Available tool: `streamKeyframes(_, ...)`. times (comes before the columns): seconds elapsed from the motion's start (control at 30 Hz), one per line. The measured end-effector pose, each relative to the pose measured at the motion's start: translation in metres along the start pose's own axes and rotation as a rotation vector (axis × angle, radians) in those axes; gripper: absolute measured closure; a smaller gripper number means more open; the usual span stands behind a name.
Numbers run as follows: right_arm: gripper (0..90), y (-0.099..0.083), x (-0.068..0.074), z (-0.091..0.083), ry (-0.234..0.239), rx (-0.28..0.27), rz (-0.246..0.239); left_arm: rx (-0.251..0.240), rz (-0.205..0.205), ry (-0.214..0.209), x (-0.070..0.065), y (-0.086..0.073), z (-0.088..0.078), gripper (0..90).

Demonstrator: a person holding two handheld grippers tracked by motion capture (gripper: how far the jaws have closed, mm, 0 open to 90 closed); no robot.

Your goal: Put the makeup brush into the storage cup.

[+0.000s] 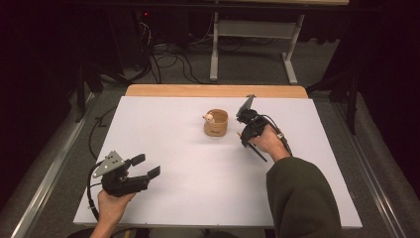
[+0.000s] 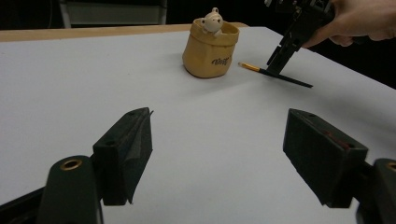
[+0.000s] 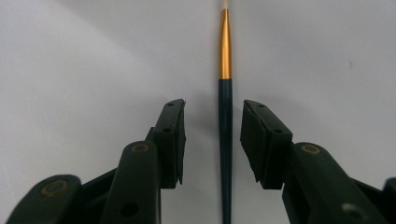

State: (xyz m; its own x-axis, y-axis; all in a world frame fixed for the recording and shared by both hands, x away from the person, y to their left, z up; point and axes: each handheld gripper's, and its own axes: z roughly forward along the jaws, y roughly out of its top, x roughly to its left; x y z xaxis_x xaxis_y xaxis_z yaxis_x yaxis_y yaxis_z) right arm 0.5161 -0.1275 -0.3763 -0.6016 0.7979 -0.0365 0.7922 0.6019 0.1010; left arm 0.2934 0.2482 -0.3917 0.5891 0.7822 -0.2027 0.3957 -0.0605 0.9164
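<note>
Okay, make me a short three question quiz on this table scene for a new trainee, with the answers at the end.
1. True or false: the right gripper already clamps the paintbrush.
2. Which thing stands nearest the brush's gold end? A) the tan pot with a small bear figure at its rim B) a glass jar C) a red bowl
3. In one word, how do the left gripper jaws stand?

Key
1. False: the brush lies on the white table between the jaws, with a gap on each side.
2. A
3. Open, wide apart over bare table, with nothing between them.
</note>
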Motion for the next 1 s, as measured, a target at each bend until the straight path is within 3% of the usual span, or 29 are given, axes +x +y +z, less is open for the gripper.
streamKeyframes(0.77, 70.3, 0.006, 0.001, 0.013, 0.003, 0.049, 0.032, 0.008, 0.004, -0.002, -0.001, 0.0, 0.001, 24.3)
streamKeyframes(1.0, 75.5, 0.007, 0.004, 0.014, -0.021, 0.055, 0.011, 0.004, 0.0, -0.004, -0.001, 0.0, 0.001, 24.3)
